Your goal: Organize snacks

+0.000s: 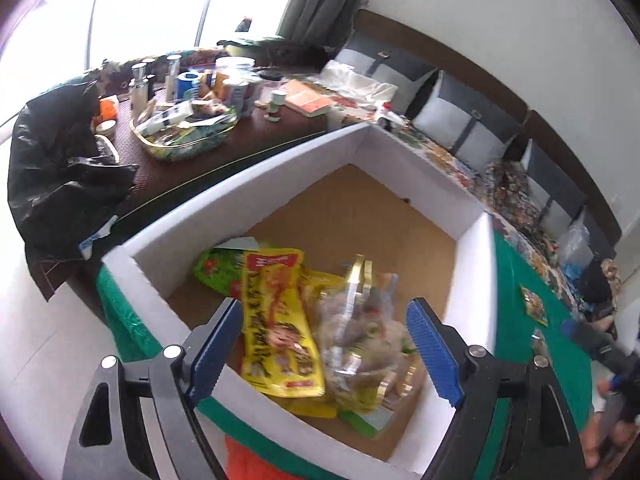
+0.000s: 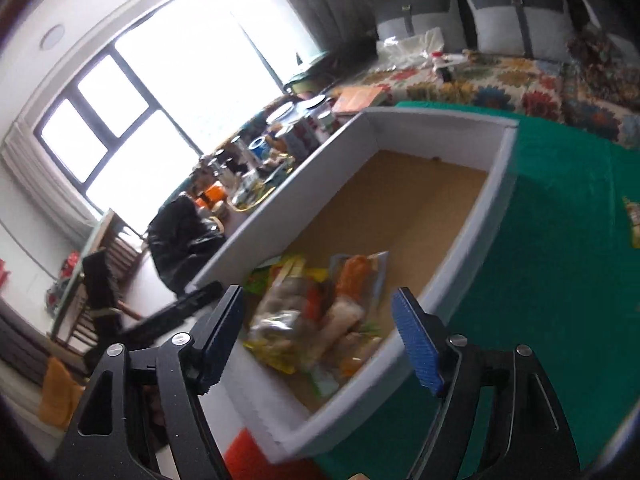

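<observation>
My left tongs (image 1: 324,344) stand wide apart with nothing pressed between the two blue ribbed pads; they hover over the near end of the box, and the snack packets show in the gap below them. My right tongs (image 2: 318,340) are spread just as wide and hold nothing, pointing down over the same near corner from the other side.

Under both pairs sits one white-walled box (image 1: 248,184) with a brown cardboard floor. The snacks lie heaped at its near end, while the far half of the floor is bare. I count one yellow pouch (image 1: 280,328) with red print and a cartoon face lying on top, one clear bag of mixed snacks (image 1: 360,332) with a gold strip just beside it and overlapping it, and one green packet (image 1: 216,272) poking out behind the yellow one. More wrappers lie beneath, too blurred to count.

The box rests on a desk with a green cloth (image 1: 532,288). Two small packets (image 1: 534,304) lie loose on that cloth, right of the box and well apart from it.

Beyond the box is a dark desk (image 1: 280,128) crowded with jars and bottles, one glass dish (image 1: 184,136) of oddments and one black plastic bag (image 1: 64,168). A flowered bedspread (image 2: 500,80) runs behind, with grey cushions (image 1: 468,120) against the wall.
</observation>
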